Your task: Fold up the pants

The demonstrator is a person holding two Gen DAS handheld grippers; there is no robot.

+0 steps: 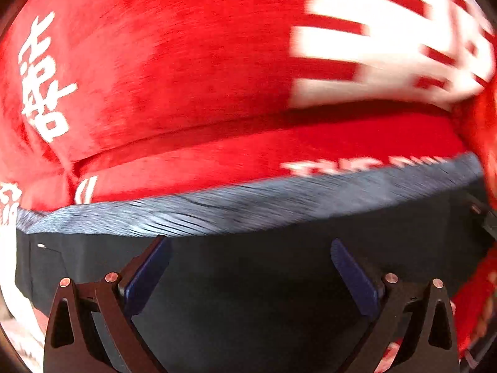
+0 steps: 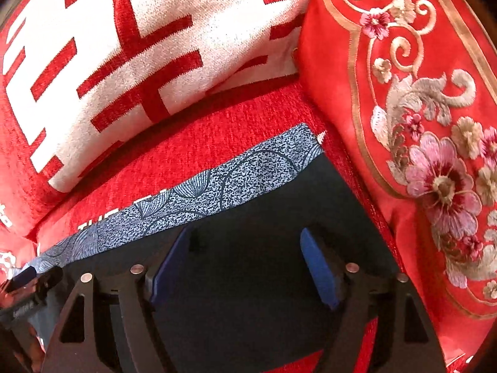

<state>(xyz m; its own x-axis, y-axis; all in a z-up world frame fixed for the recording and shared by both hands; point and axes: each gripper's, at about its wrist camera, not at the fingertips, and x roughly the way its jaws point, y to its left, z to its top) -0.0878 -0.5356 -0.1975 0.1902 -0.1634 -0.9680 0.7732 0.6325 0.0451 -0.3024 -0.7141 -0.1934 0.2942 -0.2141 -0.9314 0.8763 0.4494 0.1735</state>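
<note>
Dark navy folded pants [image 2: 248, 205] with a blue-grey patterned waistband [image 2: 217, 183] lie on red chenille bedding [image 2: 192, 143], beneath both grippers. Right gripper [image 2: 245, 264] and left gripper [image 1: 248, 267] gape wide (nothing pinched); embroidered red cushion [image 2: 403, 93] lies right.

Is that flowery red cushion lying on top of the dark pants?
No, the embroidered cushion sits beside the pants, off their right edge.

pants [image 2: 254, 248] before cushion [image 2: 130, 71]; on sofa [image 2: 217, 130]
</note>
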